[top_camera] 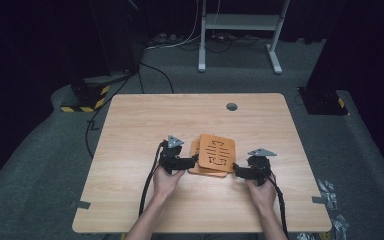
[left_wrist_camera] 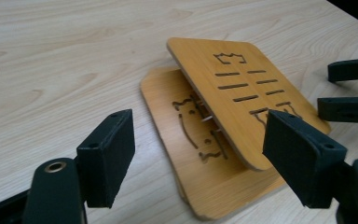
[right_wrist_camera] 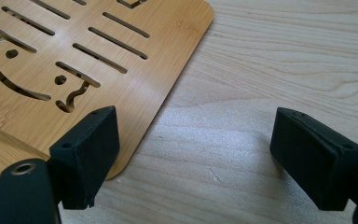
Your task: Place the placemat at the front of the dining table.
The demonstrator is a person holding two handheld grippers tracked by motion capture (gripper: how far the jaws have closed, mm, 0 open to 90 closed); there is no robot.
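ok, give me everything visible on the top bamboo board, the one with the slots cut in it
The top board is a thin, flat, honey-coloured panel that looks like bamboo, roughly square with rounded corners. Parallel slots and curvy shapes are cut right through it. It lies skewed across a paler lower board, its near edge tilted up off that one, near the middle of the wooden table. The left gripper and right gripper sit open at its two sides; neither is closed on it.

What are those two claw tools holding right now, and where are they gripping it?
Nothing. The left gripper and right gripper are both open, their jaws spread apart beside the two stacked wooden boards on the table, clamping neither.
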